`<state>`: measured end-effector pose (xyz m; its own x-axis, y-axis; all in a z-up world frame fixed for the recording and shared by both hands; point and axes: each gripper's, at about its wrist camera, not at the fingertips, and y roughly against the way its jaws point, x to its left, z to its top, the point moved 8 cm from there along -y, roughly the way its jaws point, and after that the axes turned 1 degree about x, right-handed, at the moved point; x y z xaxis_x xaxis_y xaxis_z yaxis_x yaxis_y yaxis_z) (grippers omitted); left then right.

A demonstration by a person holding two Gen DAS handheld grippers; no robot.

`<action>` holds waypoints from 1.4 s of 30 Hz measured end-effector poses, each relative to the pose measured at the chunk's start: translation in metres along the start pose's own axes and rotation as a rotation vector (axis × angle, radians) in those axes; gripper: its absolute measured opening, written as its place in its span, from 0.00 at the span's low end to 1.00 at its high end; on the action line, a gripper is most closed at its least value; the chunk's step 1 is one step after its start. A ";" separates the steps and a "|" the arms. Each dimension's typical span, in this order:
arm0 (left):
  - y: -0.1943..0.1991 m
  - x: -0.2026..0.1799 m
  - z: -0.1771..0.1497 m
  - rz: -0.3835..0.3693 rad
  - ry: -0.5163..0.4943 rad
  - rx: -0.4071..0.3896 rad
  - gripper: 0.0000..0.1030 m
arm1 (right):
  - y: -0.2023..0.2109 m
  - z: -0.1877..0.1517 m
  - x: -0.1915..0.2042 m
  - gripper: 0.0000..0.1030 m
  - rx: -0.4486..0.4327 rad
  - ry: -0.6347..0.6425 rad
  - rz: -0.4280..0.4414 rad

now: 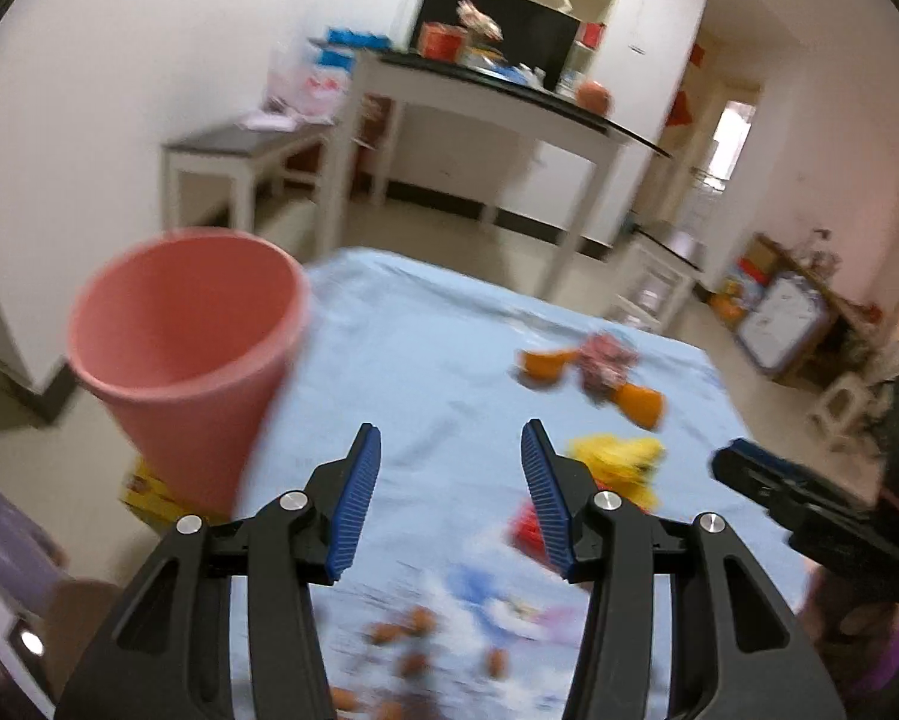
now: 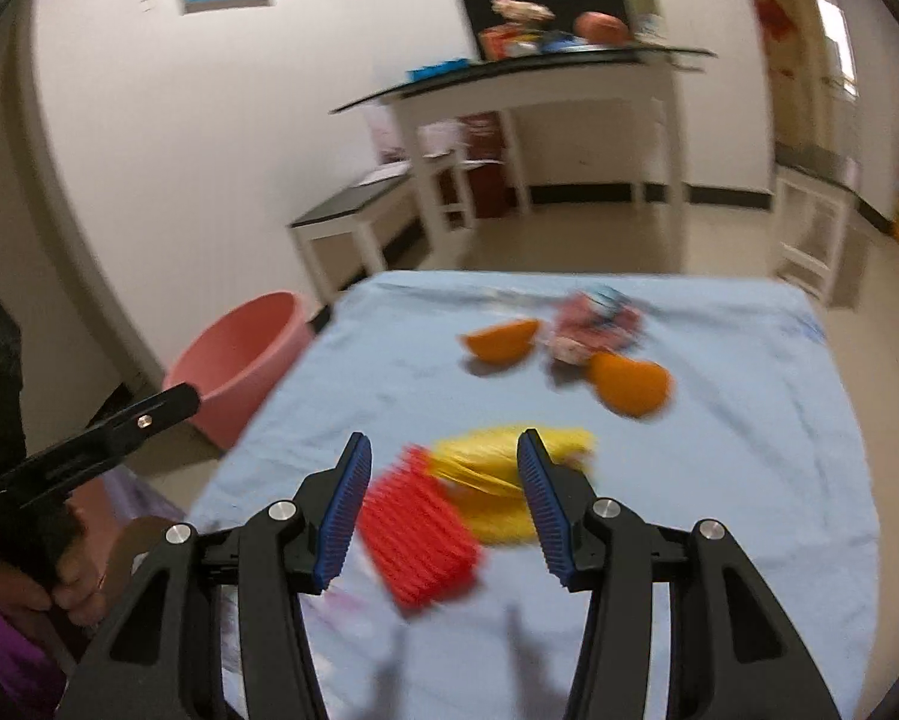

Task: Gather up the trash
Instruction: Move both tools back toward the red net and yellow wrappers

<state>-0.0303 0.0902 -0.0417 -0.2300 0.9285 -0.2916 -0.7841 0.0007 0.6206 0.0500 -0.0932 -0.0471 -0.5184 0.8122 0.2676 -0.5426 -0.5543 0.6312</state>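
Currently both grippers empty, jaws apart: right gripper (image 2: 443, 474) over red ridged wrapper (image 2: 418, 540) and yellow wrapper (image 2: 497, 480), frame centre; left gripper (image 1: 451, 468) idle. Pink bin (image 1: 191, 354) mid-left. Risk: pinching blue cloth (image 2: 689, 480) with the wrapper.

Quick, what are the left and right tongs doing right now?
Left tongs: open, holding nothing.
Right tongs: open, holding nothing.

red ridged wrapper (image 2: 420, 540) | touching yellow wrapper (image 2: 503, 480) | on blue cloth (image 2: 719, 450)
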 end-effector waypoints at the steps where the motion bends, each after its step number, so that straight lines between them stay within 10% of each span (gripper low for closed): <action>1: -0.005 -0.009 -0.007 -0.017 -0.005 0.020 0.48 | 0.001 -0.004 -0.007 0.49 0.004 -0.018 -0.005; 10: -0.026 -0.075 -0.070 -0.130 -0.082 0.142 0.48 | -0.005 -0.030 -0.033 0.49 0.049 -0.072 0.004; 18: -0.054 -0.100 -0.085 -0.082 -0.161 0.214 0.48 | -0.013 -0.049 -0.036 0.49 0.091 -0.062 0.008; 26: -0.079 -0.089 -0.094 0.001 -0.187 0.283 0.48 | -0.018 -0.042 -0.040 0.49 0.090 -0.070 0.022; 42: -0.072 -0.021 -0.040 0.113 -0.009 0.169 0.48 | -0.096 0.009 -0.041 0.49 0.170 -0.166 0.103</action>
<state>0.0077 0.0563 -0.1091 -0.3052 0.9295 -0.2073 -0.6458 -0.0420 0.7623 0.1296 -0.0721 -0.1121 -0.4422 0.7796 0.4435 -0.3661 -0.6083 0.7042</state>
